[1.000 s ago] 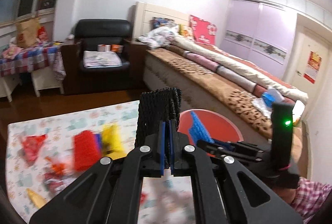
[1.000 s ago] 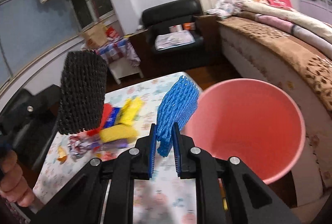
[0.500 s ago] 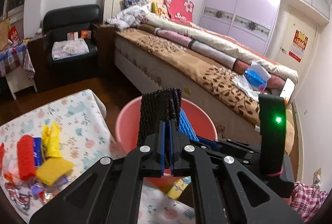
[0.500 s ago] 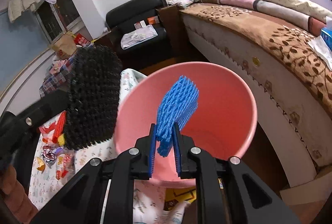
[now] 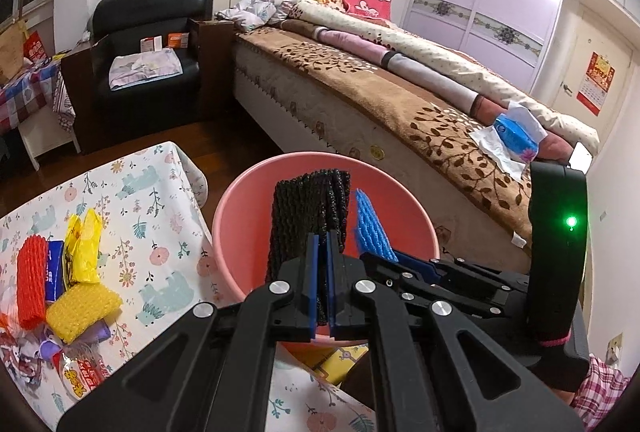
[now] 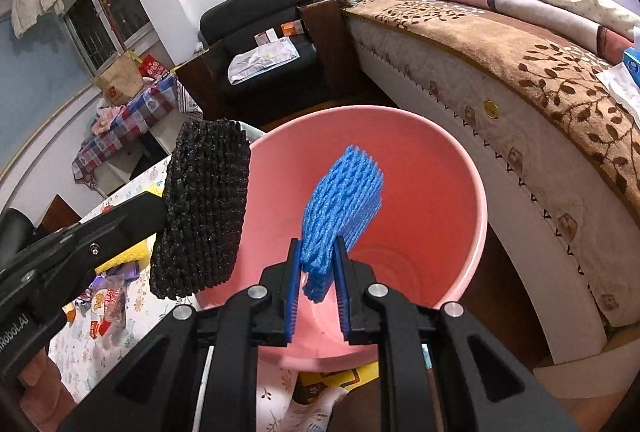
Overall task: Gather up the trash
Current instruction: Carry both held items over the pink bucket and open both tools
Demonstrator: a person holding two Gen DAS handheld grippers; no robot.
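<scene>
A pink plastic bin (image 5: 260, 200) (image 6: 448, 200) stands on the floor between the table and the bed. My left gripper (image 5: 322, 244) is shut on a black foam net sleeve (image 5: 308, 216) (image 6: 204, 208), held upright over the bin's mouth. My right gripper (image 6: 318, 252) (image 5: 394, 256) is shut on a blue foam net sleeve (image 6: 344, 188) (image 5: 370, 228), also over the bin, just right of the black one. More trash lies on the table at left: a red net sleeve (image 5: 32, 276), yellow foam pieces (image 5: 80, 308) and wrappers (image 5: 80, 372).
The table with a floral cloth (image 5: 152, 192) reaches the bin's left side. A bed with a brown cover (image 5: 360, 88) runs along the right, close behind the bin. A black armchair (image 5: 148, 44) stands at the back. A yellow box (image 6: 336, 378) lies under the bin's near edge.
Both grippers swung right from above the table to over the pink bin and sank a little, each still holding its net sleeve. The bin now fills the middle of both views.
</scene>
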